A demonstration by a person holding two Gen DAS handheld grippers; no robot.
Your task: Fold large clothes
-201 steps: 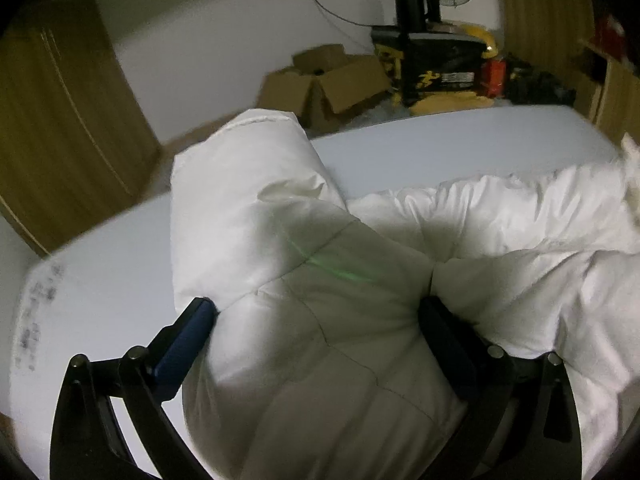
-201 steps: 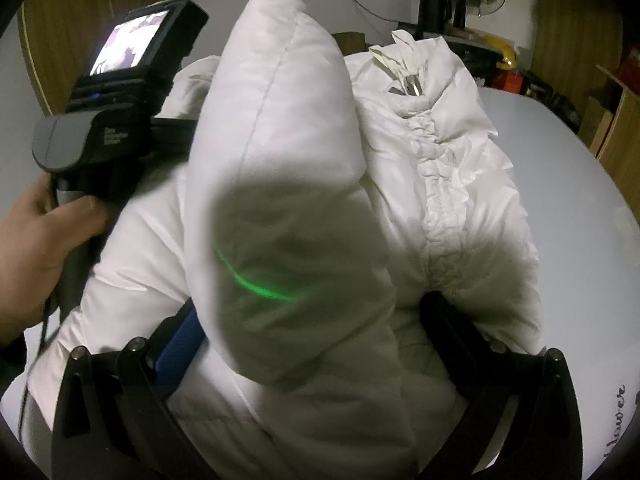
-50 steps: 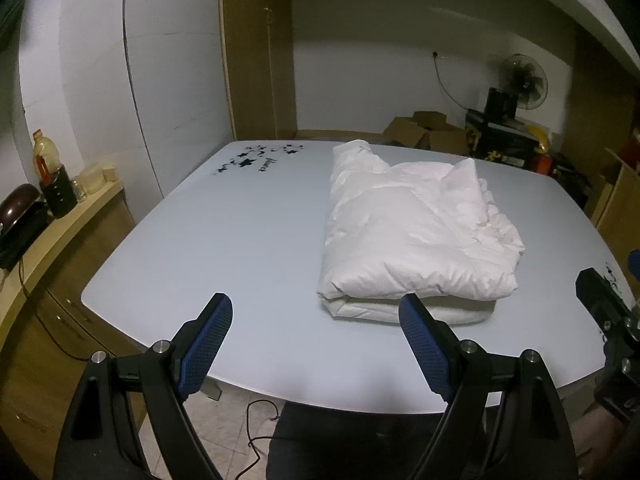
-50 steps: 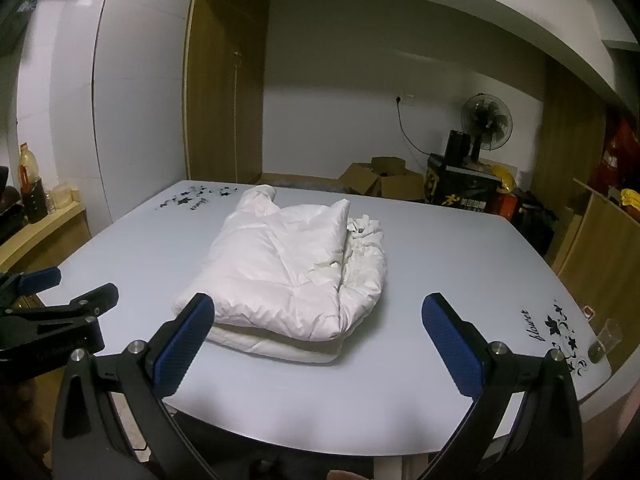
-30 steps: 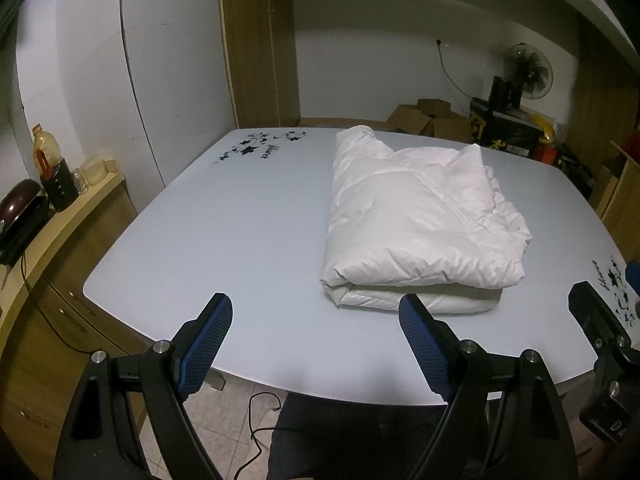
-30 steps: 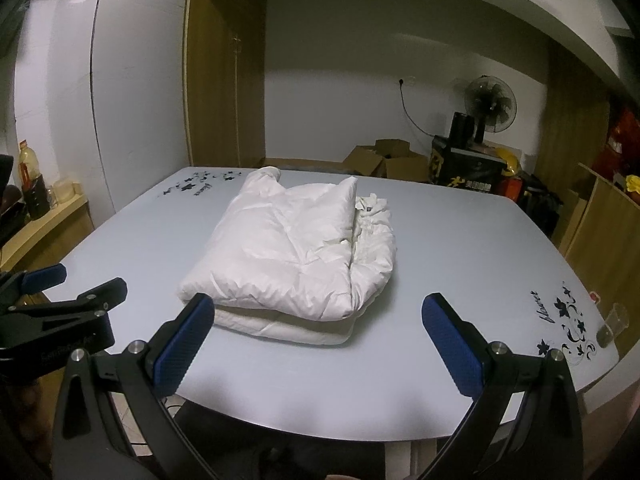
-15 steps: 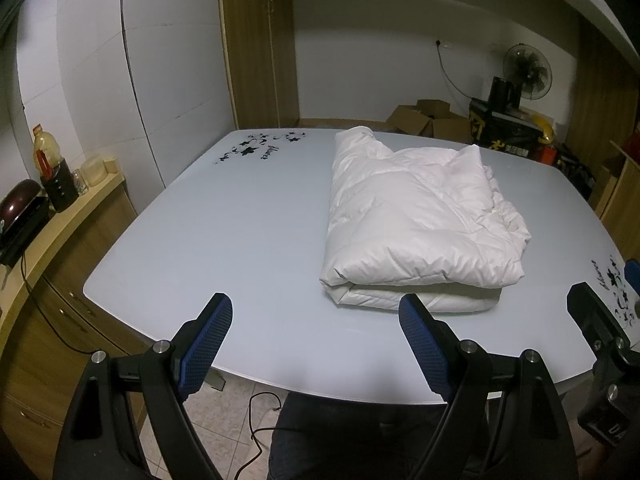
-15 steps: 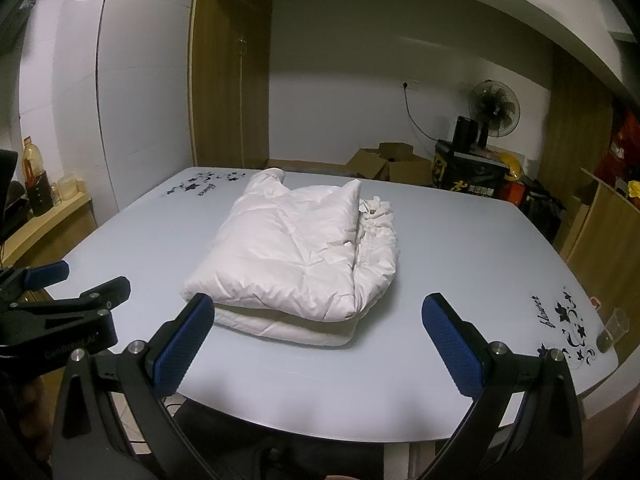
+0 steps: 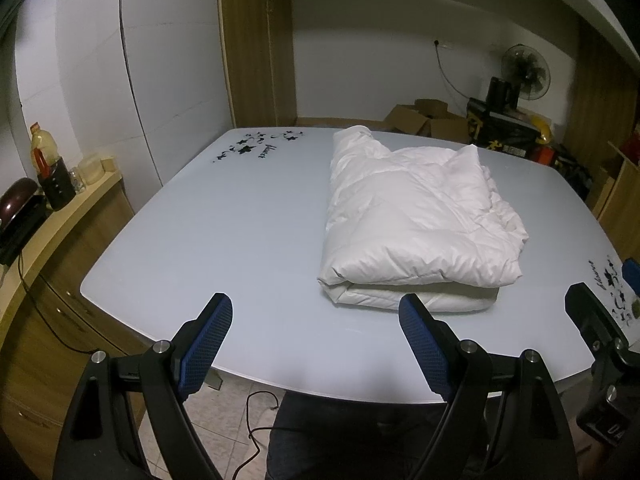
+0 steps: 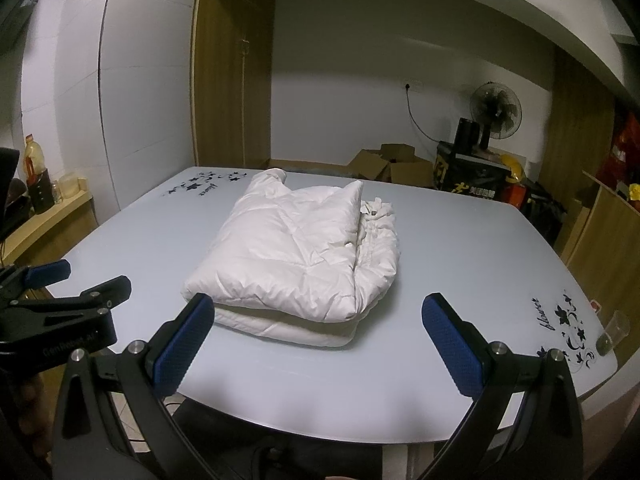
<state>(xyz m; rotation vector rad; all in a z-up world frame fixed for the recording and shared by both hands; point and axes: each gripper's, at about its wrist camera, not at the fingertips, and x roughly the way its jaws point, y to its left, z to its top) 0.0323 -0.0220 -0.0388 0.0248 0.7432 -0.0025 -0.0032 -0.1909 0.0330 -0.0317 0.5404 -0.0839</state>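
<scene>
A white puffy jacket [image 9: 416,220] lies folded into a thick rectangular bundle on the pale grey table [image 9: 224,240]; it also shows in the right wrist view [image 10: 296,256]. My left gripper [image 9: 316,320] is open and empty, held back at the table's near edge, short of the bundle. My right gripper [image 10: 320,320] is open and empty, also at the near edge, with the bundle's front between its fingers' line of sight. Each gripper shows at the side of the other's view.
The table [image 10: 460,248] has black flower prints at its corners and a small glass [image 10: 610,334] at the right edge. A wooden counter [image 9: 60,216] with bottles stands at the left. Cardboard boxes [image 10: 384,166], a fan [image 10: 496,110] and crates lie behind.
Earlier both grippers were shut on the jacket's padding. They have let go and pulled back to the table's near edge. In the last second the views barely shift.
</scene>
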